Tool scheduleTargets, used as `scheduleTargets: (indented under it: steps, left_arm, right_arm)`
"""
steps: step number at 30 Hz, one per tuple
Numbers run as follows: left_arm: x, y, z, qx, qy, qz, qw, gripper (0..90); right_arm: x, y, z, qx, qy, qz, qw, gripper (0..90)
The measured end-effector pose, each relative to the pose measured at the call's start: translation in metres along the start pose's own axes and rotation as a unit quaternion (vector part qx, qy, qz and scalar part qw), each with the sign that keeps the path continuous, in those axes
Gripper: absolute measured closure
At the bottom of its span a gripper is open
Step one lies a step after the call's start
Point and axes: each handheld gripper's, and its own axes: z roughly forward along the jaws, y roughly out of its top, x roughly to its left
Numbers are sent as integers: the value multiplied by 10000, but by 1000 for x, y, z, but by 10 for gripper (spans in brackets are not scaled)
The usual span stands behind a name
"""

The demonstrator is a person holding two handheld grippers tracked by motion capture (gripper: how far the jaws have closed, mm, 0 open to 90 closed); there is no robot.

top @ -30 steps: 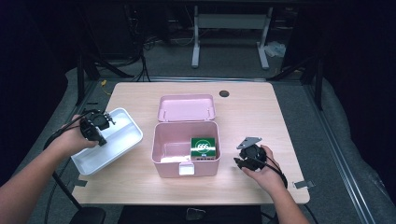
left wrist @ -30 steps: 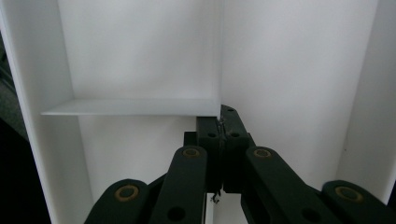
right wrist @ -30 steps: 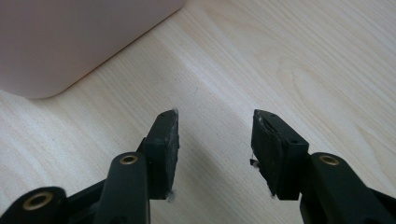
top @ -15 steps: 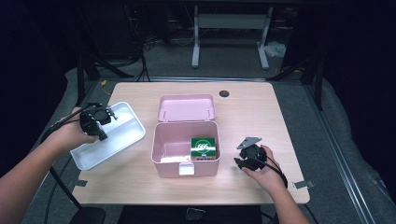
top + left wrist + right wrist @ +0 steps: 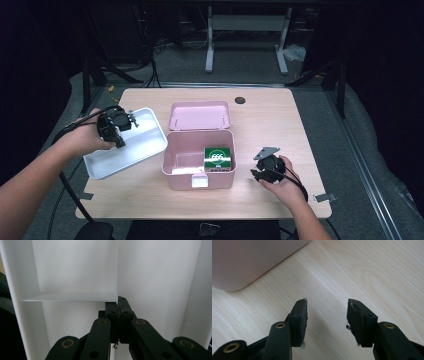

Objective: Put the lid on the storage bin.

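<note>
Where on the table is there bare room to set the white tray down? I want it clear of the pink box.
The left gripper pinches the white tray by its rim, crowding the left side. Bare wood runs along the far right of the table, between the open pink box and the right edge, beyond the right gripper. A thin front strip below the box is also free.

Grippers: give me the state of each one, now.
Left gripper: shut on the white tray, pinching its wall.
Right gripper: open, nothing between the jaws, over the wooden table.
</note>
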Motion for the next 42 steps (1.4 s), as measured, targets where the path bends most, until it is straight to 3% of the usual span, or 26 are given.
scheduleTargets:
  steps: [9, 20, 34, 42]
  left_arm:
    - [-19, 40, -1, -31, -90, 671, 9977, 895]
    - [-41, 85, 0, -113, -192, 1231, 9921, 895]
    - [-54, 116, 2, -337, -269, 1515, 9875, 895]
    - [-63, 131, 2, -301, -315, 1686, 9847, 895]
  right_arm:
    - [0, 0, 0, 5, 2, -33, 10000, 505]
    - [-1, -2, 0, 47, -10, -37, 10000, 505]
    - [-2, -2, 0, 60, -24, -83, 9999, 503]
    - [-2, -3, 0, 47, -30, -32, 10000, 503]
